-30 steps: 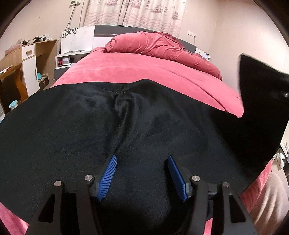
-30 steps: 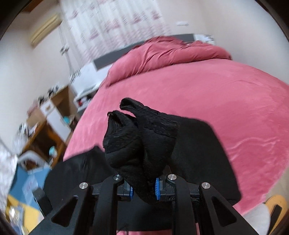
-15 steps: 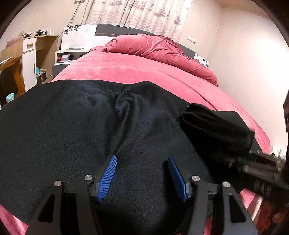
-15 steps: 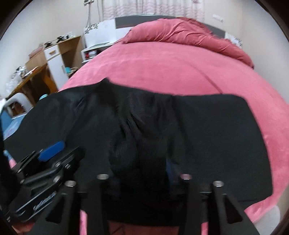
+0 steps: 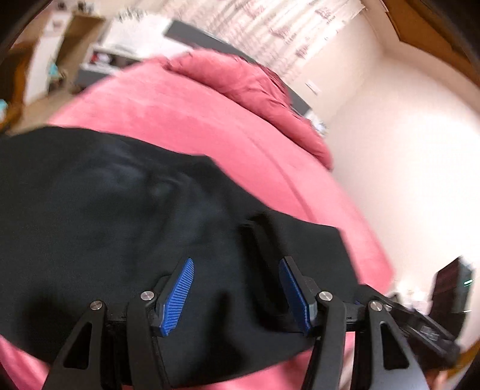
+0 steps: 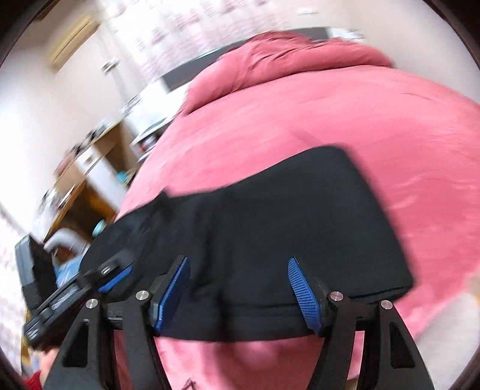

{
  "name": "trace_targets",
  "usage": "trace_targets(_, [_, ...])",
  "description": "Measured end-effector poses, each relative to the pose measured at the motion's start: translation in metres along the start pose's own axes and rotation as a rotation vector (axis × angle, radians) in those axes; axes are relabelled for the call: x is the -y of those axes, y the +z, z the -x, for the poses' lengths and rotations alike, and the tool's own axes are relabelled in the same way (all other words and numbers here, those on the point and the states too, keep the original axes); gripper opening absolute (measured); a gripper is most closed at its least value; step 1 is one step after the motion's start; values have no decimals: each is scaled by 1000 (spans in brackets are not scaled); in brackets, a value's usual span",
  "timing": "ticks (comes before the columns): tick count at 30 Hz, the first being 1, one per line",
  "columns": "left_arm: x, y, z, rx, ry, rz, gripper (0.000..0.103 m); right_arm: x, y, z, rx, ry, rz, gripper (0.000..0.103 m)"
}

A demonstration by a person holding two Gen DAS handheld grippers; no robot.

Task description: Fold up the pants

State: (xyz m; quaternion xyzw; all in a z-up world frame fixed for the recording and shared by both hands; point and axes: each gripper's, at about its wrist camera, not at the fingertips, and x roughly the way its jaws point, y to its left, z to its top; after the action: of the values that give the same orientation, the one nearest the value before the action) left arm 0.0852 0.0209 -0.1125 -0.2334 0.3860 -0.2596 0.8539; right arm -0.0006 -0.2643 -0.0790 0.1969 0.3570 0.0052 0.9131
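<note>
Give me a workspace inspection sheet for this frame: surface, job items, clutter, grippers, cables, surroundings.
Surface: pink bedspread, bunched pink duvet at the headboard end.
Job's things: black pants lie folded on the bed near its front edge.
Clutter: nothing seen on the bed beyond the pants.
Grippers: left gripper open, empty, over the pants; right gripper open, empty, at the pants' near edge.
Cables: nothing seen.
Surroundings: patterned curtains, wooden desk beside the bed, nightstand; both views motion-blurred.
</note>
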Motion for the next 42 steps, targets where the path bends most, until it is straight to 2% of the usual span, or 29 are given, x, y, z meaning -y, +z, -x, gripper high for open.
trace_targets(1, [4,2,-6,-24,-20,10,68,11,6,3,23,-28,-25,65])
trace_targets(2, [8,4,-16,-58,-36,22,71,21,11,5,37,-56,-38,58])
trace_targets(3, [11,5,-25,-82,-43,27,75,29,15,5,42,-82,-43,43])
trace_targets(5, [18,6,-42,-122,-36,24,75,37,25,-1,29,-117,-39,28])
trace_targets(8, [28,3,-65,-191,13,-19,74,50,31,-13,2,-167,-19,26])
trace_targets(9, [29,1,-70,-212,56,-32,65,53,31,-16,-5,-177,-14,25])
trace_targets(10, [30,0,-73,-220,98,-40,47,59,28,-19,-11,-186,-11,25])
trace_targets(11, [31,1,-73,-224,103,-45,36,61,28,-22,-16,-188,-11,24])
trace_targets(12, [32,1,-73,-240,75,-45,22,62,25,-26,-27,-192,-8,24])
trace_targets(13, [34,3,-72,-251,71,-51,18,61,23,-29,-35,-202,0,24])
trace_targets(15, [39,10,-59,-239,47,-48,16,57,21,-30,-32,-211,22,25])
trace_targets(18, [40,16,-40,-209,18,-28,15,45,19,-22,-1,-151,66,24])
trace_targets(21, [29,9,-41,-227,63,-26,16,27,12,-31,-27,-81,118,23])
trace_targets(23, [14,-1,-46,-248,86,3,16,18,4,-43,-60,-71,150,23])
trace_targets(27, [0,-9,-39,-198,38,64,30,17,-5,-64,-123,-109,170,23])
trace_targets(31, [-1,-16,-15,-168,78,39,40,12,-9,-62,-107,-126,197,23])
trace_targets(34, [-14,-18,24,-84,143,92,43,13,-9,-60,-102,-116,185,23])
trace_targets(37, [-34,-19,62,2,248,166,43,15,-10,-61,-97,-108,177,23])
trace_targets(39, [-53,-19,87,57,339,255,44,19,-11,-56,-95,-107,176,23])
trace_targets(42, [-79,-22,114,123,422,396,44,20,-11,-55,-93,-102,171,23])
